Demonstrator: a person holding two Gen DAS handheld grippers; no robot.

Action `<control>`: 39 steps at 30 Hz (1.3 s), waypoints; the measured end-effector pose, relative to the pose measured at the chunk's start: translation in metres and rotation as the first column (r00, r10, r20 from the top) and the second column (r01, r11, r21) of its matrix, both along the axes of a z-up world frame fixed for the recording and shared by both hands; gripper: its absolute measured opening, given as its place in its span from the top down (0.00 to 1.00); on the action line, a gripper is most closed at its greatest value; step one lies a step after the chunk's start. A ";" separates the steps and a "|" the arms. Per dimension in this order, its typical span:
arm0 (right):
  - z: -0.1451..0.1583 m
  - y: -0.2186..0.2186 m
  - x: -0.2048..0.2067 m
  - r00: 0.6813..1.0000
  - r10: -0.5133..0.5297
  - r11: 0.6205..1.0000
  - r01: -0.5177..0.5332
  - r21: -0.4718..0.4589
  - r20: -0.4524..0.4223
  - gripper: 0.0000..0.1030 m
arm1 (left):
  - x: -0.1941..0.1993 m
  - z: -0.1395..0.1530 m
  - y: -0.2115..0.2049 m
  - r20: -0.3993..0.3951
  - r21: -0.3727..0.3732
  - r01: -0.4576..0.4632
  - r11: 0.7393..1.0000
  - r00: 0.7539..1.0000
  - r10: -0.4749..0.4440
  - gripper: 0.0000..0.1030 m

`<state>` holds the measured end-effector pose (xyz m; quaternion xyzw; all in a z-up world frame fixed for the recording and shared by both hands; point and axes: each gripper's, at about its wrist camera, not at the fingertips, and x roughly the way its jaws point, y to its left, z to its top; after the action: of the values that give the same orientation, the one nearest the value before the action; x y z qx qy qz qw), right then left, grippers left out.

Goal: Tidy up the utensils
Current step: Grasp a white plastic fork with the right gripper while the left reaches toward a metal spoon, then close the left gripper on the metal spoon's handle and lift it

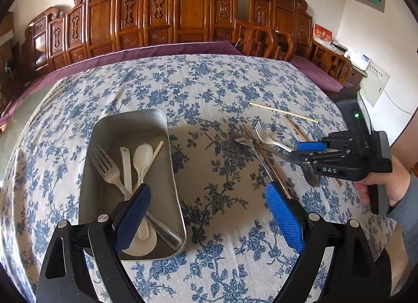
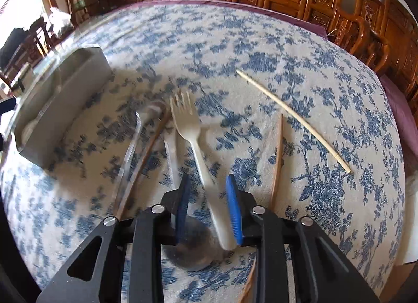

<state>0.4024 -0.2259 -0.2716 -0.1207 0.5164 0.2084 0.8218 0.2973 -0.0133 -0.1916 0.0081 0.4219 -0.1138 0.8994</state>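
Tray (image 1: 167, 146) brushed matt metal; fork (image 2: 194, 143) pale matt plastic; tablecloth (image 1: 209, 86) printed woven cloth; chopstick (image 2: 295, 120) bare wood; gripper pads (image 1: 284, 216) knurled blue rubber.

Two forks (image 1: 104, 168), one tray (image 1: 135, 120) (metal).

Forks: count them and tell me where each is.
2. One fork lies inside the metal tray; the other fork is gripped by the right gripper. Others could be hidden.
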 end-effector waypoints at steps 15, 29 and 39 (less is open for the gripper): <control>0.025 -0.028 -0.006 0.996 0.009 0.996 -0.017 0.088 0.091 0.90 | 0.013 -0.013 -0.065 -0.023 0.118 0.037 0.992 0.999 -0.034 0.17; 0.043 -0.055 -0.025 0.992 0.017 0.986 -0.037 0.161 0.123 0.89 | 0.068 -0.054 -0.098 -0.137 0.064 -0.013 0.998 0.990 0.021 0.57; 0.031 -0.063 -0.034 0.995 0.015 0.984 -0.032 0.175 0.097 0.89 | 0.092 -0.077 -0.104 -0.177 0.046 -0.034 0.998 0.983 0.042 0.80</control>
<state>0.3686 -0.2890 -0.2402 -0.0635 0.4548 0.2569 0.8504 0.3890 -0.1177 -0.2688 0.0091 0.5029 -0.0877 0.8598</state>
